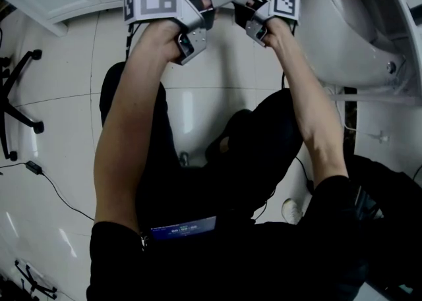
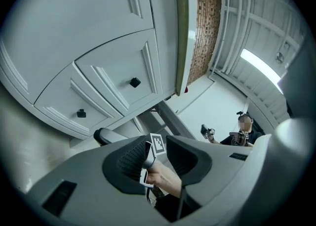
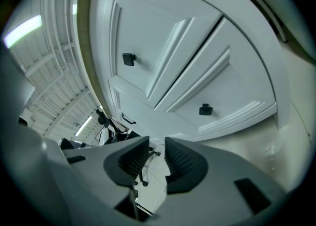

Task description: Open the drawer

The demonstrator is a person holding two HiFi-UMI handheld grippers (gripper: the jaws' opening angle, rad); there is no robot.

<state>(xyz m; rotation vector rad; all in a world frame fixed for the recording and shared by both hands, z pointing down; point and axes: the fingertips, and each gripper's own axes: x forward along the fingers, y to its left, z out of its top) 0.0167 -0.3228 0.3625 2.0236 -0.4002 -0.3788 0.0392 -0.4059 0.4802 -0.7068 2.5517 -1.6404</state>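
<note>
Drawer (image 3: 232, 79) shut — right gripper (image 3: 156, 142) gaping

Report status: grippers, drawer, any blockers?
Left gripper open, empty. Right gripper open a crack, empty. Both drawers shut, knobs untouched. No blocker seen before the knobs.

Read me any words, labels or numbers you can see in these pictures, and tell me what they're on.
No text can be read.
Blue strip low in the head view: white print, too small and blurred to read.
Marker cubes: black-and-white square patterns only, no words.
Drawer fronts: no print.
</note>
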